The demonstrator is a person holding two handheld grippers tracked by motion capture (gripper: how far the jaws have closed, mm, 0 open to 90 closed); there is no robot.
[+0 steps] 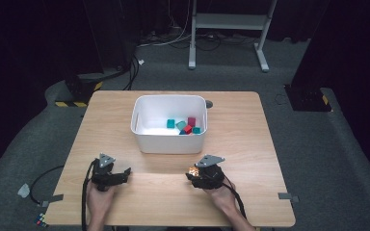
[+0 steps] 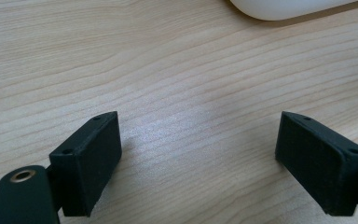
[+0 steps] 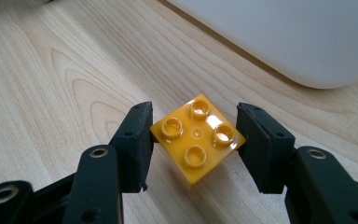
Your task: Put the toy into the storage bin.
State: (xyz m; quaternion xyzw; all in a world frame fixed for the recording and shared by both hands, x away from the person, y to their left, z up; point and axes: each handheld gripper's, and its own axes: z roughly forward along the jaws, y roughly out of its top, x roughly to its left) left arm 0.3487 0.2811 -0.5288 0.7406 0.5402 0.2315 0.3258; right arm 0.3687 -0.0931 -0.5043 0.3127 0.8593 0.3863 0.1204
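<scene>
A yellow four-stud brick (image 3: 198,137) sits cornerwise between the jaws of my right gripper (image 3: 196,142), which is shut on it, its corners touching both pads. In the high view that gripper (image 1: 192,173) is near the table's front, right of centre, with the brick (image 1: 192,170) at its tip, just in front of the white bin (image 1: 168,97). My left gripper (image 1: 125,174) rests at the front left, open, with bare wood between its pads (image 2: 93,158). Teal (image 1: 171,123), red (image 1: 188,129) and maroon (image 1: 191,121) bricks lie in the bin.
The bin's rounded wall (image 3: 298,37) rises close beyond the right jaws, and its corner (image 2: 284,7) shows ahead of the left ones. The wooden table (image 1: 241,125) is bare at both sides of the bin. A colour cube (image 1: 41,221) lies on the floor at the left.
</scene>
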